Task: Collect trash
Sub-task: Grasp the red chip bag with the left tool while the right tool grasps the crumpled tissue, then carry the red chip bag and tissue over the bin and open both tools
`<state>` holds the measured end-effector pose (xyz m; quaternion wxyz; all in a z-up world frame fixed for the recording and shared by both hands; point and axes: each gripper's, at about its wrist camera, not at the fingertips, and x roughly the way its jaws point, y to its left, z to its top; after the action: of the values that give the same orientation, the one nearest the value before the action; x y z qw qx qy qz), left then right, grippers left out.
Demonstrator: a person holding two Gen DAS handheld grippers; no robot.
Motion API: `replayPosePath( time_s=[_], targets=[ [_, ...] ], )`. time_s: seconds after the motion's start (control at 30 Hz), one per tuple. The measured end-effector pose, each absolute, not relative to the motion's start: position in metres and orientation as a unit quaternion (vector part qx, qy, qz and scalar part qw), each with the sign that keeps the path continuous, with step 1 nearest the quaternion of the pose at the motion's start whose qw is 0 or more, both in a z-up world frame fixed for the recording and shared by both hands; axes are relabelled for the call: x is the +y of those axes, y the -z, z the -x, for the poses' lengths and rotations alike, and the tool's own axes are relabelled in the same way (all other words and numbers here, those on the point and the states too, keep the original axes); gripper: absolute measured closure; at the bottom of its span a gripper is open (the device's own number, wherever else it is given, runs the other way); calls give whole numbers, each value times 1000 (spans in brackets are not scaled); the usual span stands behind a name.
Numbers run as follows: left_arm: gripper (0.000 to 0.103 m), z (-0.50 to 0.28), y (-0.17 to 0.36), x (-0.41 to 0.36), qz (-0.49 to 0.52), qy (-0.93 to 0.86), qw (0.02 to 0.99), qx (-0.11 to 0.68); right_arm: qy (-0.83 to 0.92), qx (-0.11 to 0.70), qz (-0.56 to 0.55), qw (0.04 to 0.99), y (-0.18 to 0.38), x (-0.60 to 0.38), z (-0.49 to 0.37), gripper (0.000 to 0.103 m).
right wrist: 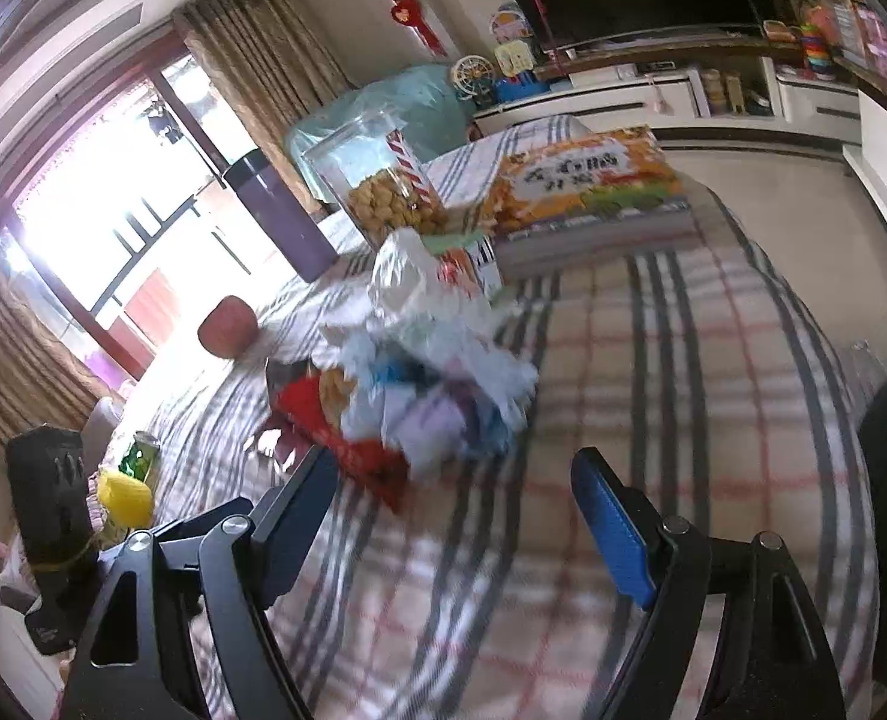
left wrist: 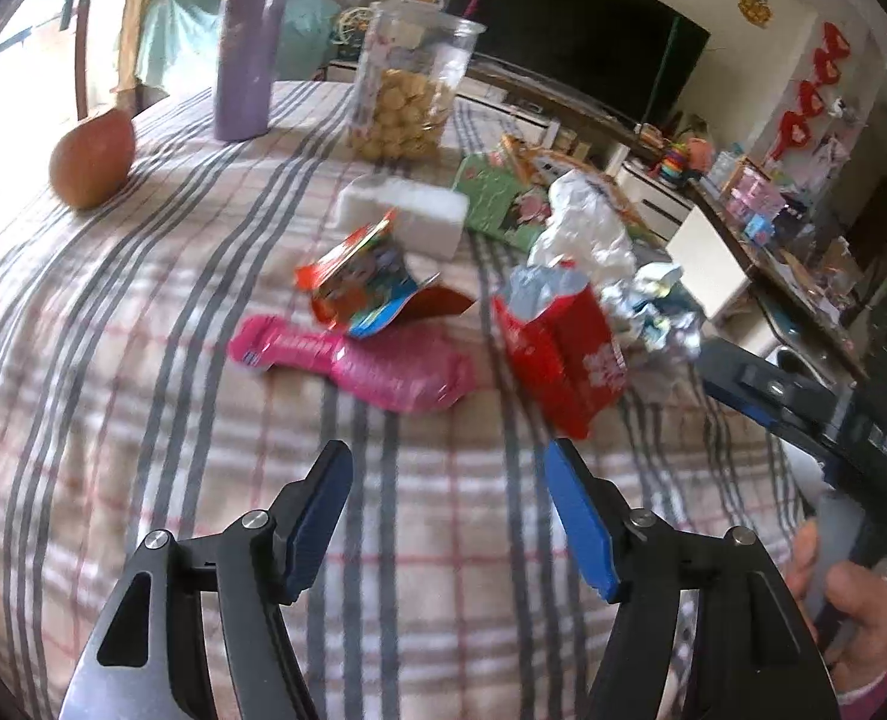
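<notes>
Trash lies in a loose pile on the plaid tablecloth [left wrist: 143,360]: a pink wrapper [left wrist: 353,360], an orange-and-blue snack bag [left wrist: 371,282], a torn red packet [left wrist: 563,354], crumpled white paper [left wrist: 581,228] and silver foil [left wrist: 653,306]. My left gripper [left wrist: 449,462] is open and empty, just short of the pink wrapper and red packet. In the right wrist view the pile [right wrist: 419,384] sits ahead, with the red packet [right wrist: 347,450] at its near edge. My right gripper [right wrist: 455,474] is open and empty, close behind it.
A purple flask [left wrist: 248,54], a clear jar of snacks [left wrist: 407,84], a brown fruit [left wrist: 92,159] and a white block [left wrist: 407,210] stand farther back. An orange box [right wrist: 587,186] lies at the far side. A green can [right wrist: 140,456] and yellow object [right wrist: 122,498] sit at left.
</notes>
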<state>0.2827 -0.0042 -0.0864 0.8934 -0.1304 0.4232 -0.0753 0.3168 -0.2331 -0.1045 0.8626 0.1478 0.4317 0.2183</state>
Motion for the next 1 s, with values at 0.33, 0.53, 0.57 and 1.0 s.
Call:
replayPosePath(
  time_s=[0.33, 0.53, 0.57, 1.0],
  targets=[
    [33, -303, 85, -28, 120, 110, 894, 418, -247, 450, -154, 844, 119, -221, -350, 72],
    [32, -323, 91, -39, 125, 118, 891, 421, -246, 433, -170, 850, 107, -248, -326, 77],
    [32, -325, 91, -42, 126, 119, 891, 420, -241, 431, -177, 852, 105, -255, -322, 77],
    [81, -322, 97, -65, 99, 112, 900, 410, -189, 418, -192, 867, 93, -310, -276, 77]
  ],
)
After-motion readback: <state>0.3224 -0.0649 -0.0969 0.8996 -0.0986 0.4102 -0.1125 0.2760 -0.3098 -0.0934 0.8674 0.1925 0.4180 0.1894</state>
